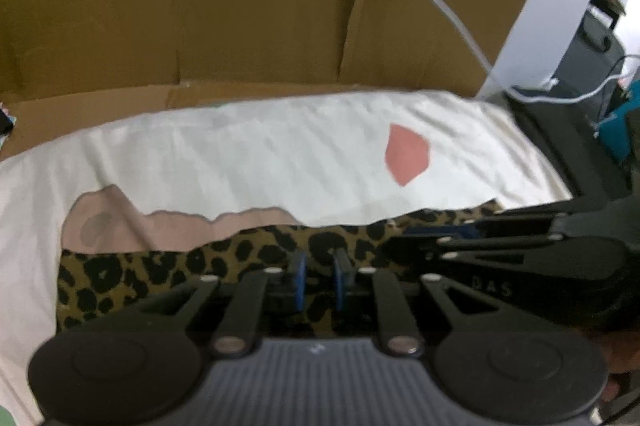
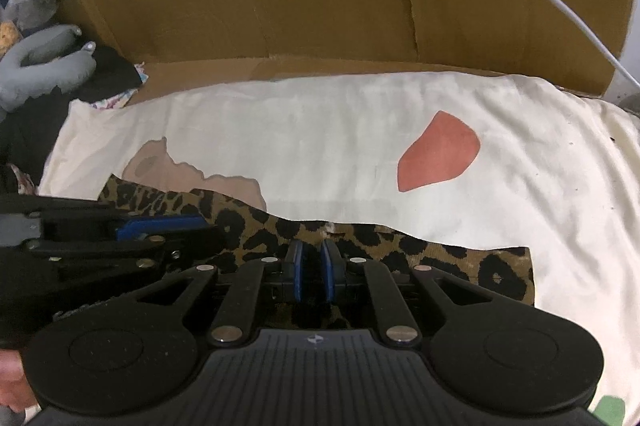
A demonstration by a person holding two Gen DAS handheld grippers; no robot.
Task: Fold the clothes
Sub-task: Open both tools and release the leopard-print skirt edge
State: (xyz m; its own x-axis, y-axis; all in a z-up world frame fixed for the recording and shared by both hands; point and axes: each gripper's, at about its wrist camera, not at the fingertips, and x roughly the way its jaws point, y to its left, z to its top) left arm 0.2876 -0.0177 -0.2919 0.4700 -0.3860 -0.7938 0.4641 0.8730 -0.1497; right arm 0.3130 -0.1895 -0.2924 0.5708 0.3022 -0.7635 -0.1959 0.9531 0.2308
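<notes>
Nearest, the left gripper (image 1: 320, 276) and right gripper (image 2: 310, 266) sit side by side over the near part of the leopard-print garment (image 2: 400, 246), each with jaws narrowed to a slim gap; whether cloth is pinched between the pads cannot be told. The garment lies on a cream sheet (image 1: 280, 153), partly over a pink patch (image 1: 120, 226). Judged risk: a shallow or single-layer pinch could slip, or catch the sheet, skewing any fold. The garment's near edge is hidden beneath the grippers. Beyond stands a cardboard wall (image 1: 240, 5).
</notes>
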